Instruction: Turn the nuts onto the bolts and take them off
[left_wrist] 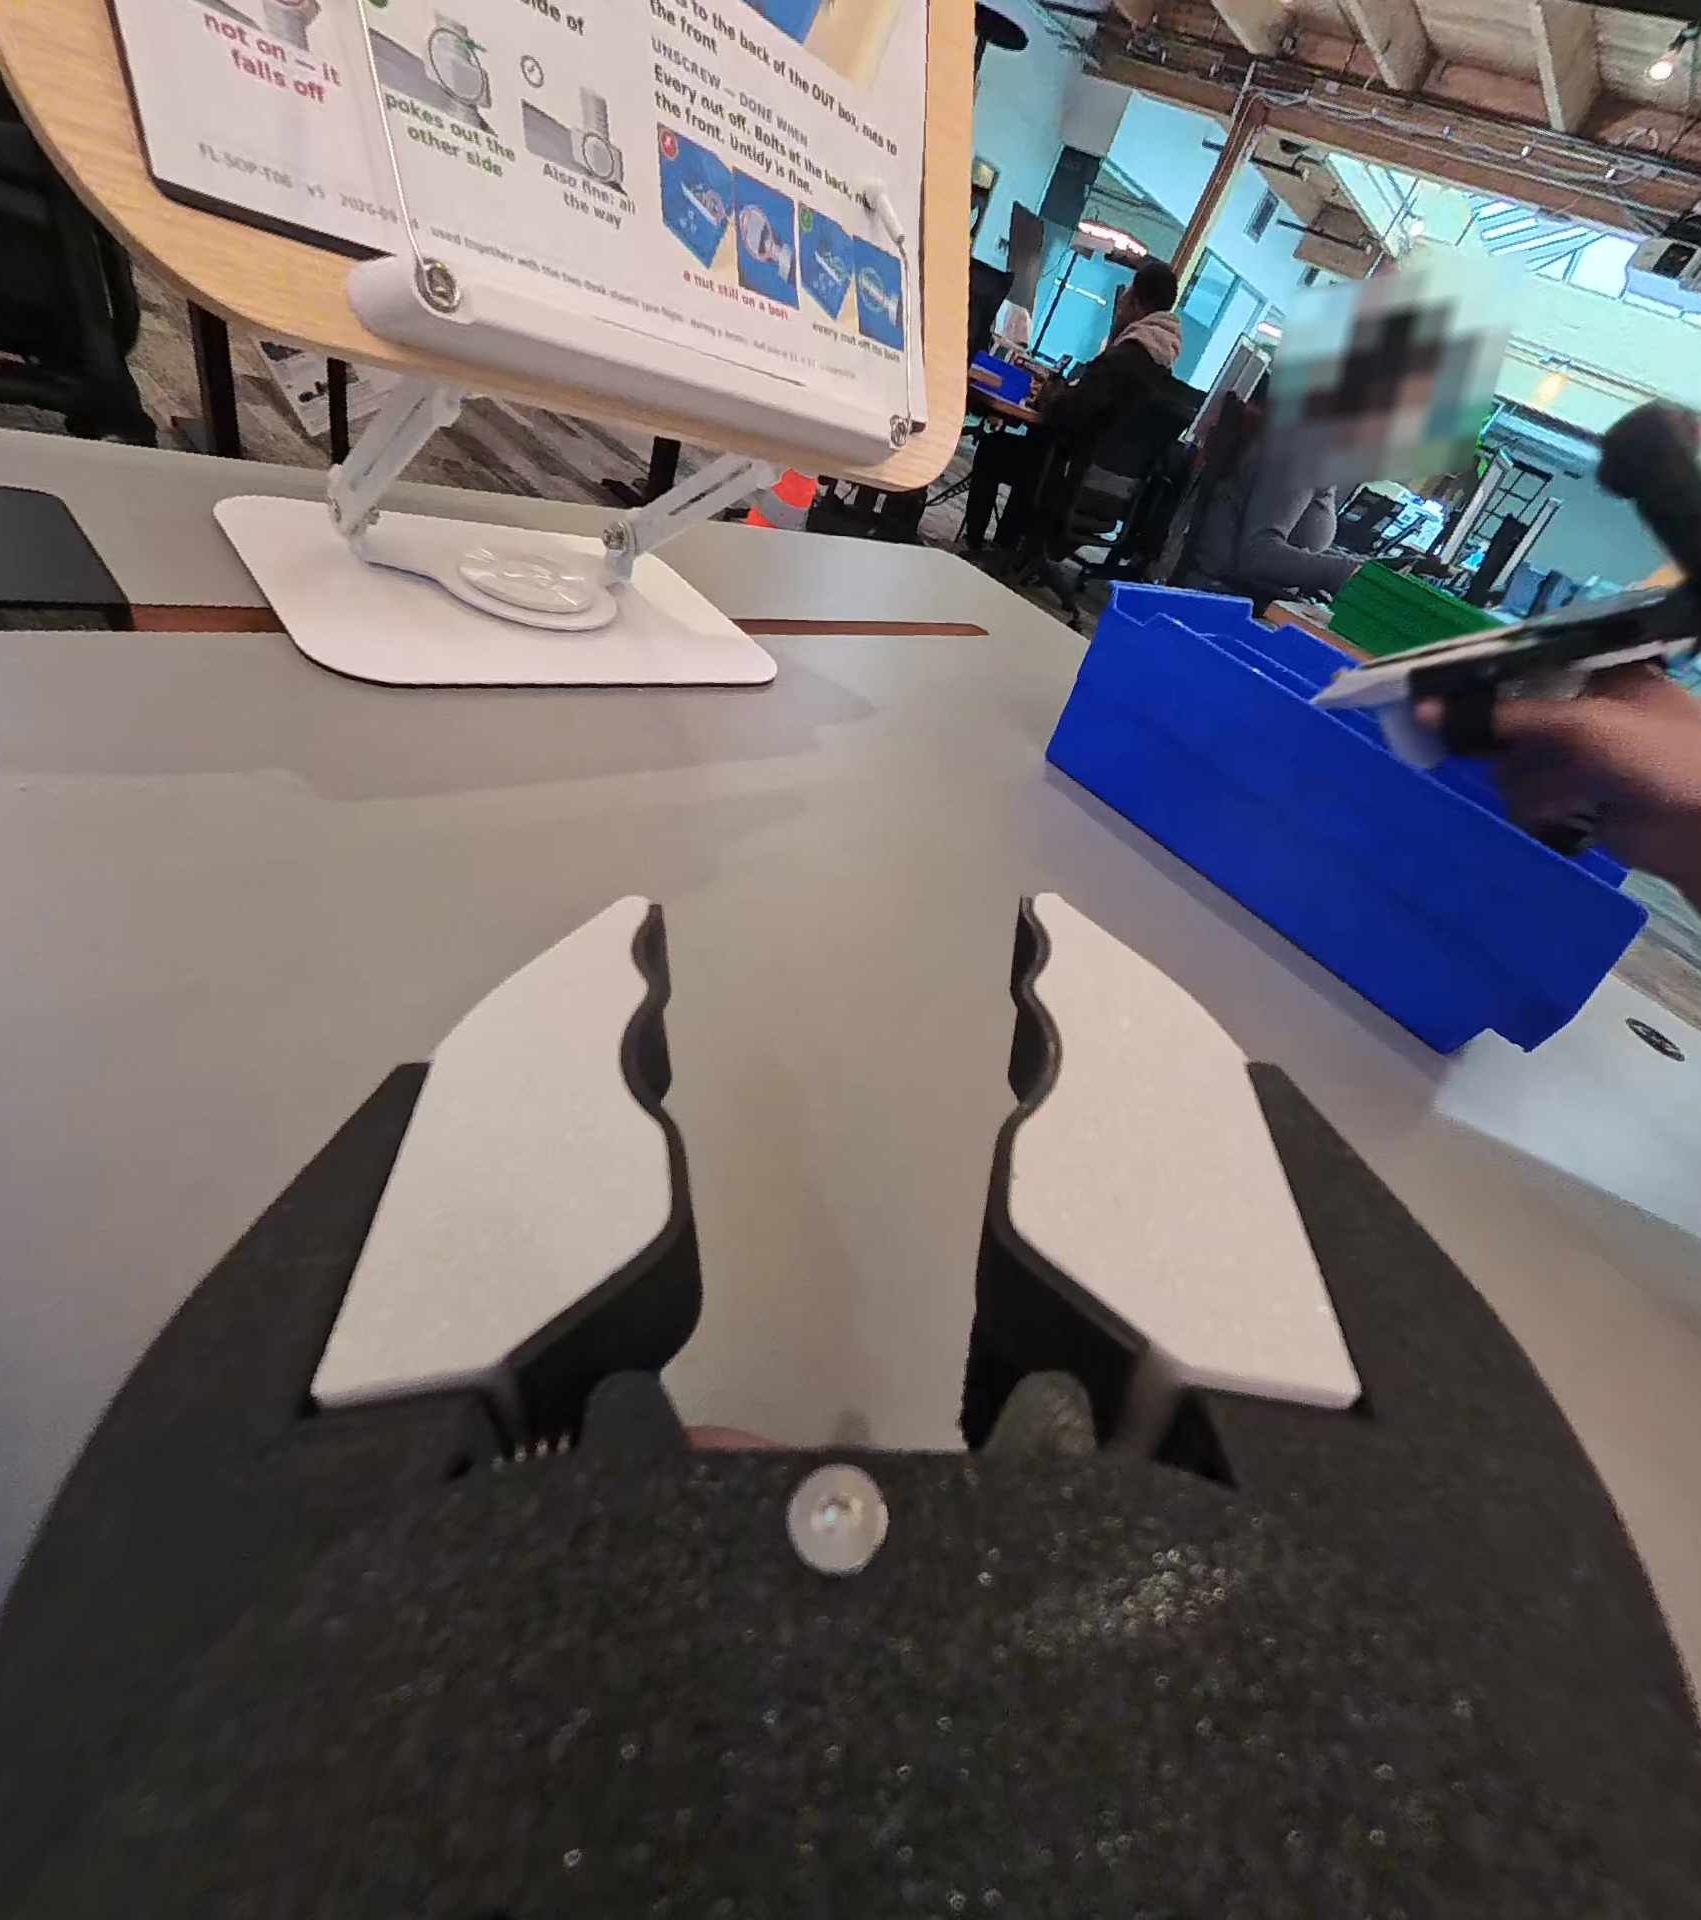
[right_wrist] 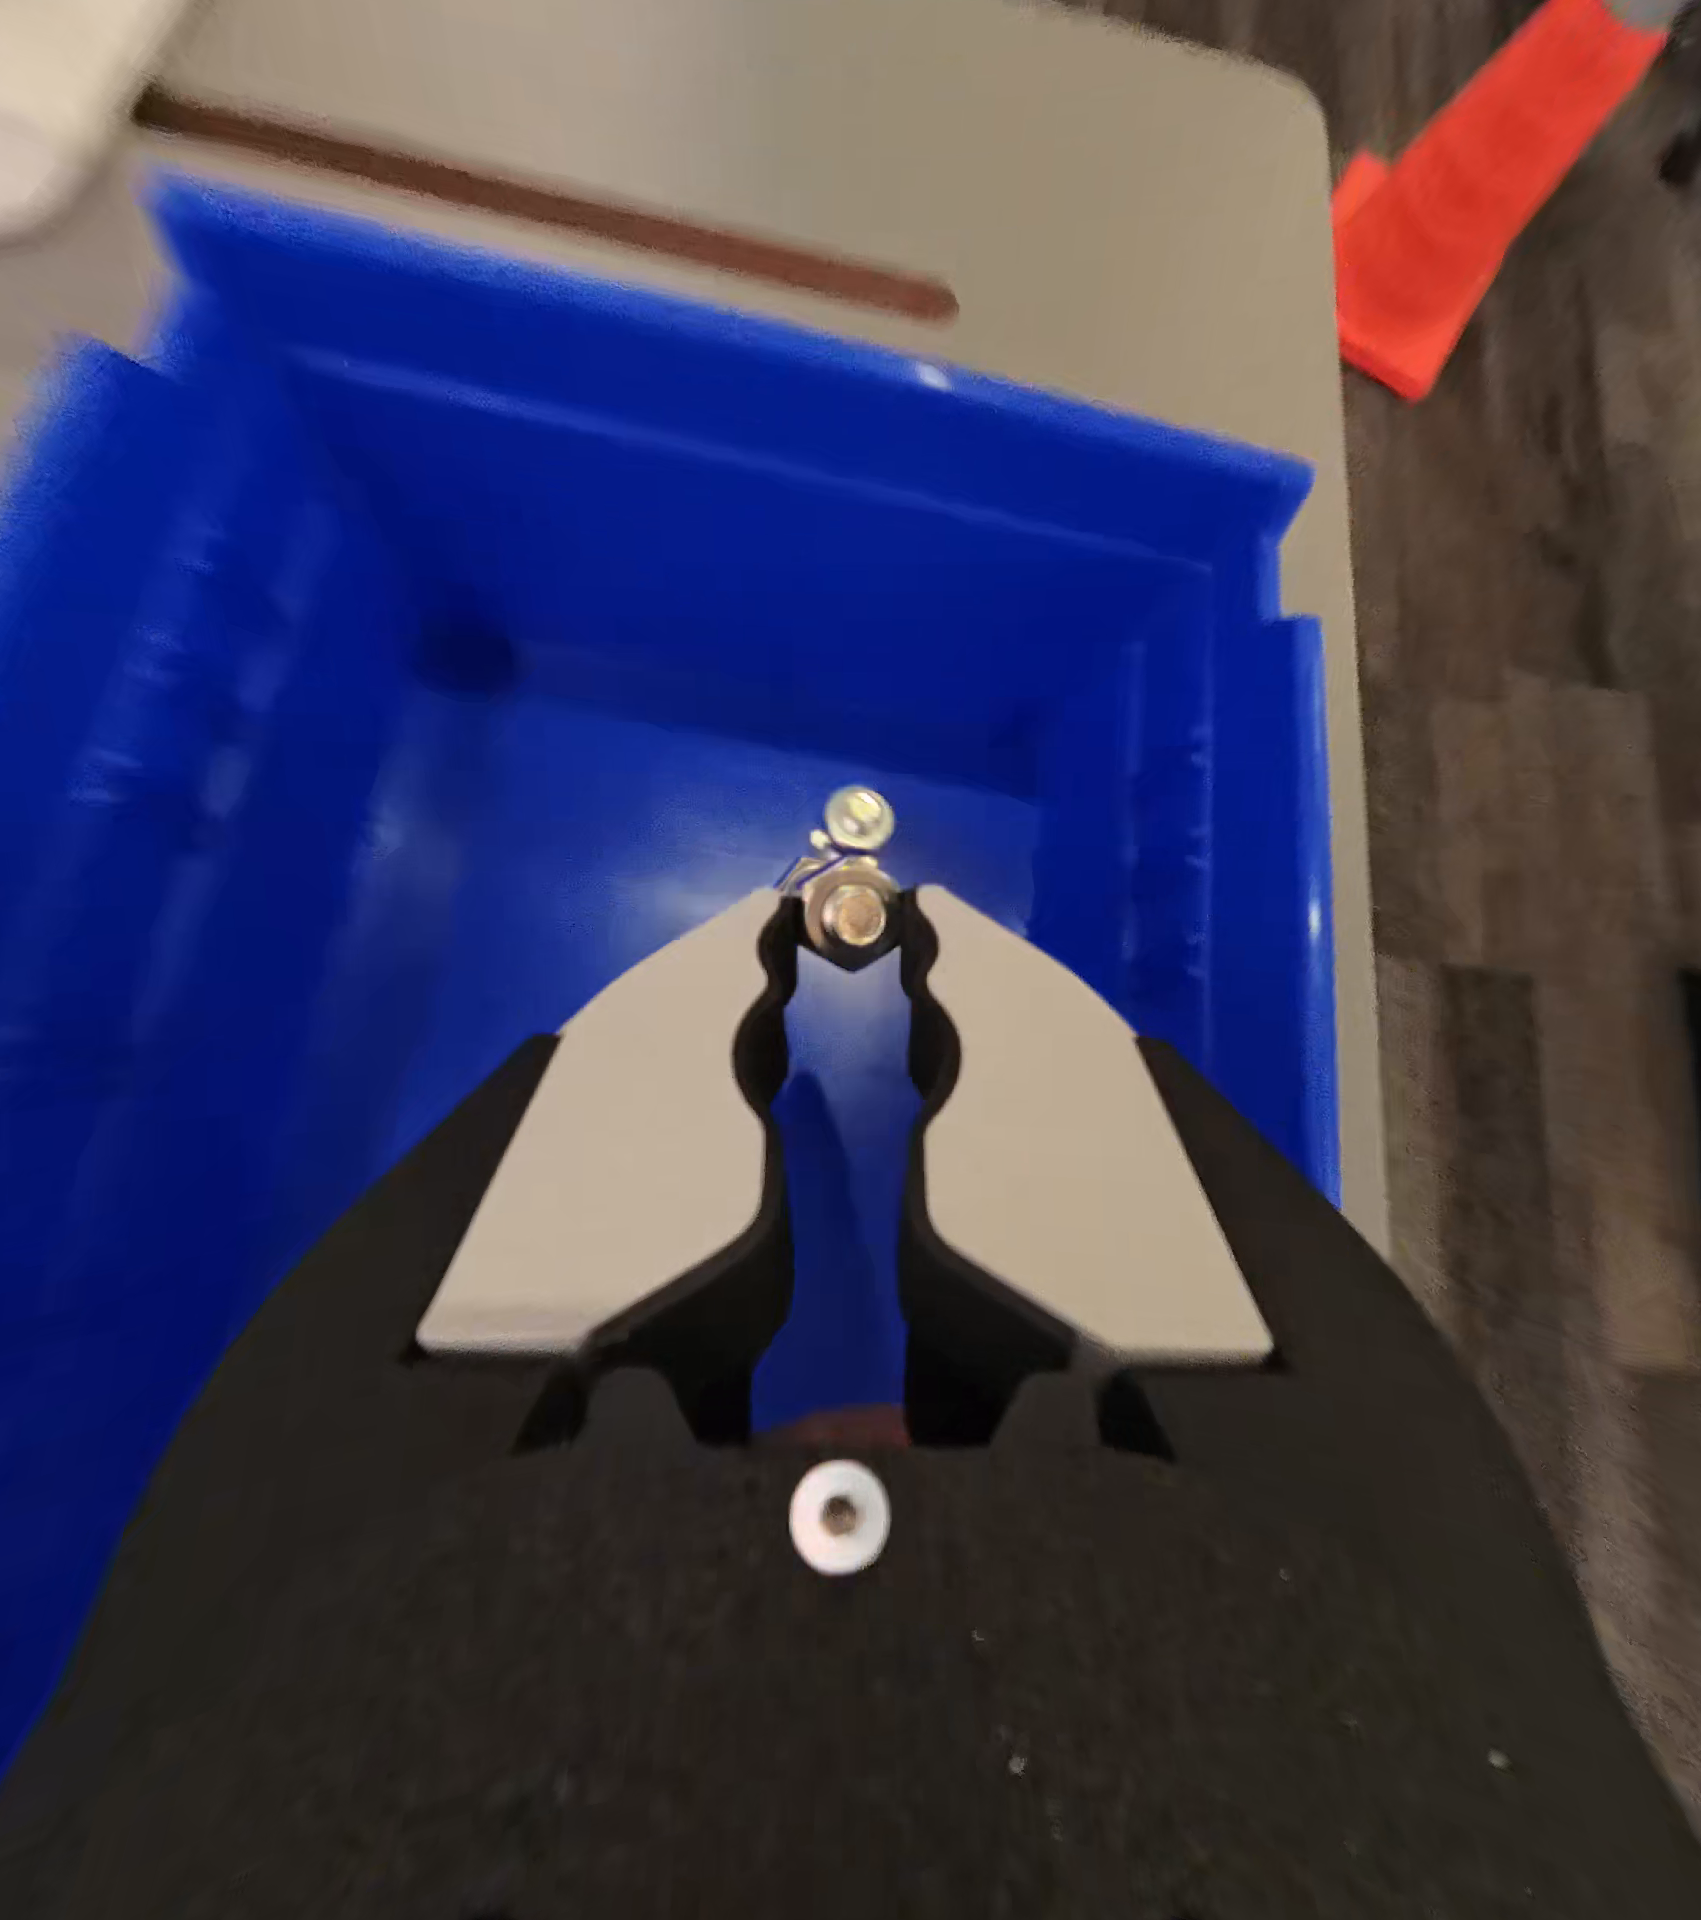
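Work looks barely begun, we judge: our right gripper (right_wrist: 848, 914) is clenched on 1 nutted bolt (right_wrist: 851, 925) low in the blue bin (right_wrist: 202, 831), another bolt (right_wrist: 858, 814) just beyond its tips, while our left gripper (left_wrist: 838, 914) hangs spread and empty over the grey table (left_wrist: 410, 883).

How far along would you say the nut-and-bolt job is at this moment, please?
Early. No finished step shows. In hand: the right gripper pinches a bolt with a nut on it over the blue bin; another fastener lies below. The left gripper is open and empty. The turning remains.
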